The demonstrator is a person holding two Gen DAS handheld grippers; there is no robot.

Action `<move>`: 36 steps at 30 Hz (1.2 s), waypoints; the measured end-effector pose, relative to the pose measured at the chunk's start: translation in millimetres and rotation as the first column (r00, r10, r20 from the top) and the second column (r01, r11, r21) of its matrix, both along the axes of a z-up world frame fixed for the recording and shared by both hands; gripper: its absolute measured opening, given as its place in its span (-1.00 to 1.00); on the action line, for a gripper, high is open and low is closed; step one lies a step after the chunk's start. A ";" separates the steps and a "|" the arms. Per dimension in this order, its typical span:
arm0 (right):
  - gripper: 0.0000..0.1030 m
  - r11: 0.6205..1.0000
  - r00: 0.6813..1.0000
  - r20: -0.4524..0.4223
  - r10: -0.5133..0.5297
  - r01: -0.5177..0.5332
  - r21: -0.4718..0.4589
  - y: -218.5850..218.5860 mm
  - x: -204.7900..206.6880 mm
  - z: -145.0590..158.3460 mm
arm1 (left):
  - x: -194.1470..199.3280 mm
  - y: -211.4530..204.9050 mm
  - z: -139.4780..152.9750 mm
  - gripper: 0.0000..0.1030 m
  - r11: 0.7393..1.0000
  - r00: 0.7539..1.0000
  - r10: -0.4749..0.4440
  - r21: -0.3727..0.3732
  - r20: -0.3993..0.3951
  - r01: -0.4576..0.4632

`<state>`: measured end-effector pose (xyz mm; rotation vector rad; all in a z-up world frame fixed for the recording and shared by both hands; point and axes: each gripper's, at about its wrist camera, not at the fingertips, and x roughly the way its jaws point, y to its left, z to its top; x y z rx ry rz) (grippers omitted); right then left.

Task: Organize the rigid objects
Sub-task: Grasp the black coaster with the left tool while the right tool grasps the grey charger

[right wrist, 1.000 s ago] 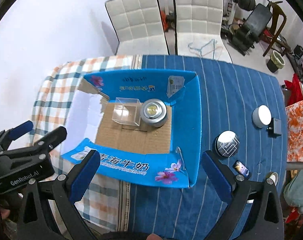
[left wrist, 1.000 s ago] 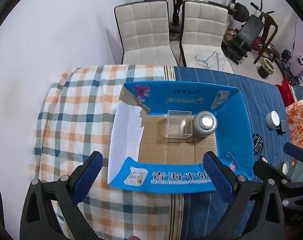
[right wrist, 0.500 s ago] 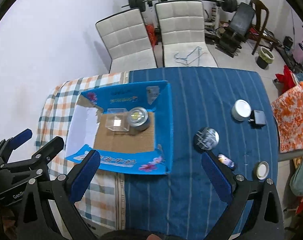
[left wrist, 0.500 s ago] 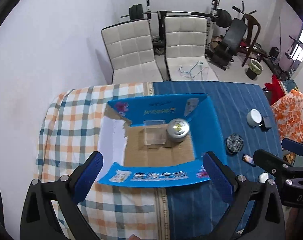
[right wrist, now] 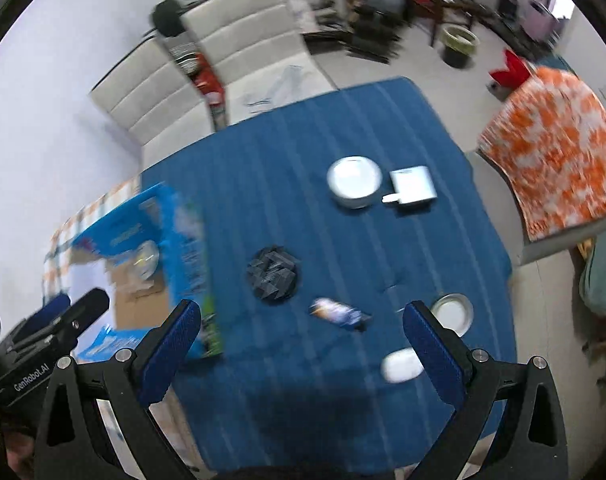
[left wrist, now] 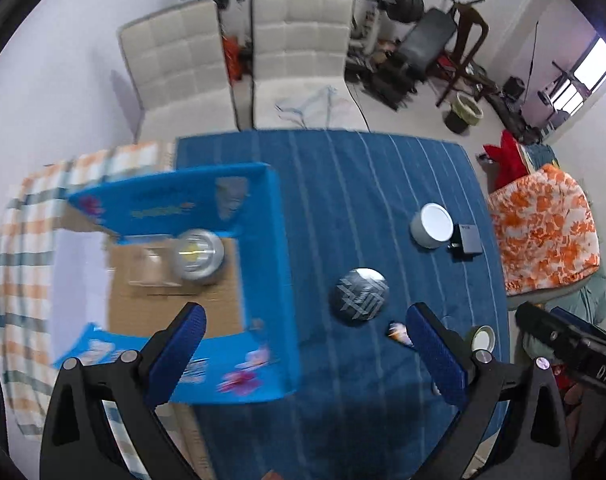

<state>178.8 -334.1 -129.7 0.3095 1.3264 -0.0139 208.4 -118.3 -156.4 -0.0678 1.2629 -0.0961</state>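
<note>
Striped blue cloth (left wrist: 343, 208); round patterned tin (left wrist: 361, 291)

A tin (left wrist: 197, 255) sits in the box (left wrist: 263, 240) at the surface's (left wrist: 343, 200) left; a disc (left wrist: 361, 291) lies right of the box

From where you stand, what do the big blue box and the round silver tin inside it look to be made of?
The big blue box looks like corrugated cardboard: brown, matte floor and torn brown edge under glossy blue printed walls. The round silver tin looks like metal, with a bright, mirror-like sheen on its lid, though blur leaves it uncertain.
</note>
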 end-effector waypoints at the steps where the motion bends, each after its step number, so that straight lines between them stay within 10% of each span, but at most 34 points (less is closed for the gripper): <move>1: 1.00 1.000 1.000 -0.011 -0.021 0.021 -0.011 -14.1 5.5 -8.5 | 7.6 -11.2 -8.3 0.99 1.000 1.000 -0.004 -0.001 -0.017 0.004; 21: 0.82 0.984 0.974 -0.221 -0.048 0.008 -0.178 -138.8 121.2 -212.8 | 63.7 -107.2 -186.1 0.98 0.997 0.947 0.001 0.078 -0.320 0.025; 29: 0.50 0.989 0.966 -0.257 -0.021 -0.017 -0.146 -136.6 139.8 -237.5 | 61.8 -111.8 -220.5 0.95 0.994 0.927 0.030 0.105 -0.373 0.010; 36: 0.45 0.982 0.966 -0.258 -0.008 -0.040 -0.183 -130.6 150.0 -242.1 | 64.9 -123.6 -227.0 0.47 0.994 0.938 0.017 0.109 -0.347 0.023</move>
